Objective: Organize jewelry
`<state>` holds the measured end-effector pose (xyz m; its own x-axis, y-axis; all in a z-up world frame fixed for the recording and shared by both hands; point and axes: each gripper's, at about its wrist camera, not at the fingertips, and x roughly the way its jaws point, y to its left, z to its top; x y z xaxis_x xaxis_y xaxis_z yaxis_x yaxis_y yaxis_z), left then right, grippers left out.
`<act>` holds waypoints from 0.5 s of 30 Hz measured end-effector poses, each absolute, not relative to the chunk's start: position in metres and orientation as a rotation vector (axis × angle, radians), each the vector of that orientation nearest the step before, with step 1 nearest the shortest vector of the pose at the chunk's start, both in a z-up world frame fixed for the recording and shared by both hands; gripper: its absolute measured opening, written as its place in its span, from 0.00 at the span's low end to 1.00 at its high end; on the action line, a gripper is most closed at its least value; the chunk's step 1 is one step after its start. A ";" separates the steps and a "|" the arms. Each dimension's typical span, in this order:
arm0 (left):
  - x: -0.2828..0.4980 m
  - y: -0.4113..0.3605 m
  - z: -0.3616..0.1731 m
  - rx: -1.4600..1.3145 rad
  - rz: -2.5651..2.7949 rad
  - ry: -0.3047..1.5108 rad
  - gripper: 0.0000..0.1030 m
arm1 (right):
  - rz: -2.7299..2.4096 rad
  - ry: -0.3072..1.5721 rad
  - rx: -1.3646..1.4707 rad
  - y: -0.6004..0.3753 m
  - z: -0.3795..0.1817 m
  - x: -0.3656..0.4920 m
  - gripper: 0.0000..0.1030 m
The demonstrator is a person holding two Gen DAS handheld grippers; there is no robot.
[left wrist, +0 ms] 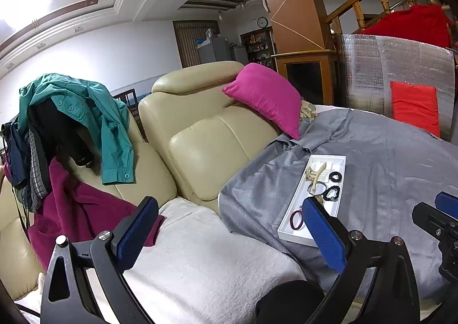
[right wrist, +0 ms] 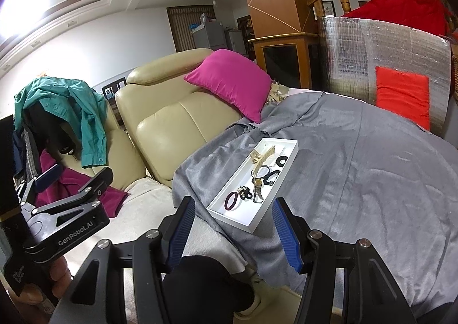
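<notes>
Both hand-held grippers empty, jaws apart, nothing between the pads. White tray [right wrist: 282,165] sits on the grey blanket [right wrist: 357,175] just ahead of the right hand-held gripper [right wrist: 233,226], slightly up from its fingertips; from the left hand-held gripper [left wrist: 229,233] it lies ahead and to the right, partly behind that gripper's right finger. In the tray: maroon hair tie [right wrist: 232,200] nearest the right hand-held gripper, black scrunchies [right wrist: 270,176] and a watch [right wrist: 257,188] mid-tray, beige claw clip [right wrist: 262,155] at the far end. Pink cushion [right wrist: 229,82] and beige sofa [right wrist: 171,123] beyond.
</notes>
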<state>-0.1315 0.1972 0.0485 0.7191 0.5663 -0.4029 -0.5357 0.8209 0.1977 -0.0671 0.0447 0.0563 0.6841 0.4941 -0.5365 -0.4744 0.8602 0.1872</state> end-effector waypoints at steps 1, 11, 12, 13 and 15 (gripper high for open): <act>-0.131 0.198 0.048 0.069 0.611 0.469 0.97 | 0.542 0.612 0.034 0.045 0.056 -0.067 0.59; -0.128 0.201 0.044 0.067 0.613 0.480 0.97 | 0.544 0.618 0.035 0.050 0.053 -0.065 0.59; -0.128 0.201 0.043 0.066 0.612 0.482 0.97 | 0.544 0.618 0.035 0.050 0.053 -0.065 0.59; -0.128 0.202 0.043 0.066 0.613 0.483 0.97 | 0.544 0.619 0.036 0.050 0.053 -0.065 0.59; -0.127 0.203 0.043 0.064 0.614 0.484 0.97 | 0.543 0.620 0.035 0.051 0.052 -0.065 0.59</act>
<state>-0.1270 0.2035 0.0426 0.7093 0.5681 -0.4173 -0.5384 0.8188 0.1994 -0.0648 0.0507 0.0523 0.6791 0.4937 -0.5432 -0.4734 0.8601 0.1899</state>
